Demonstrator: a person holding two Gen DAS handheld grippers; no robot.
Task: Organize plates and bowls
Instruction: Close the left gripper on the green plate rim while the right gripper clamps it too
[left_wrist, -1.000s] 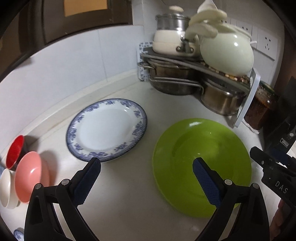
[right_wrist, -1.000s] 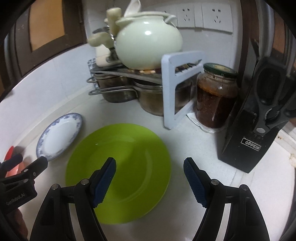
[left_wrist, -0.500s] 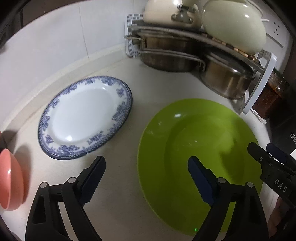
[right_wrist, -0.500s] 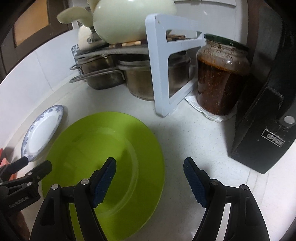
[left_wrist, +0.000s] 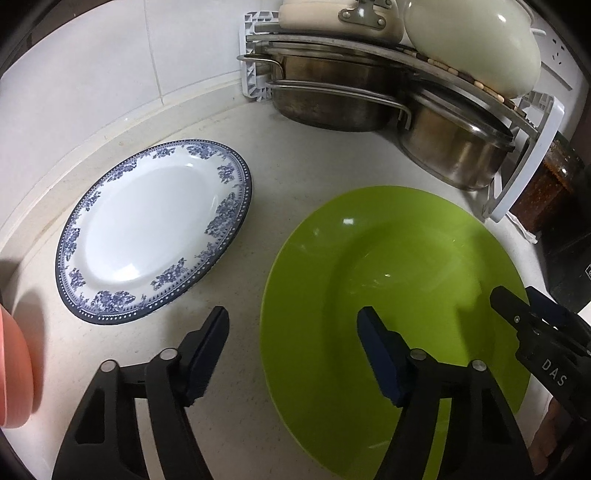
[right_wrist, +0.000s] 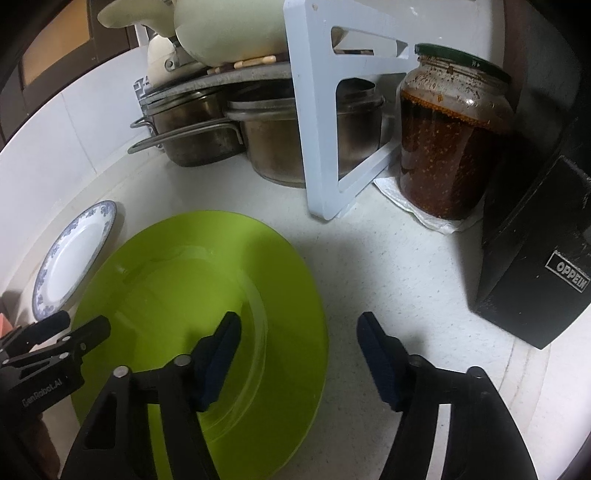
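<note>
A large green plate (left_wrist: 399, 295) lies flat on the white counter; it also shows in the right wrist view (right_wrist: 192, 295). A white plate with a blue floral rim (left_wrist: 155, 232) lies to its left, also seen small in the right wrist view (right_wrist: 74, 258). My left gripper (left_wrist: 291, 347) is open, low over the green plate's left rim, one finger on each side of it. My right gripper (right_wrist: 299, 354) is open over the plate's right rim, one finger on each side. A pink bowl (left_wrist: 13, 373) sits at the far left edge.
A corner rack (left_wrist: 524, 155) holds steel pots (left_wrist: 454, 147) below and cream pots (left_wrist: 476, 40) on top. A jar of dark red sauce (right_wrist: 450, 136) and a black knife block (right_wrist: 543, 236) stand at the right. Tiled wall runs behind.
Both grippers have moved forward and down toward the green plate, and their jaws have narrowed a little. The red and white bowls have slid out of the left view.
</note>
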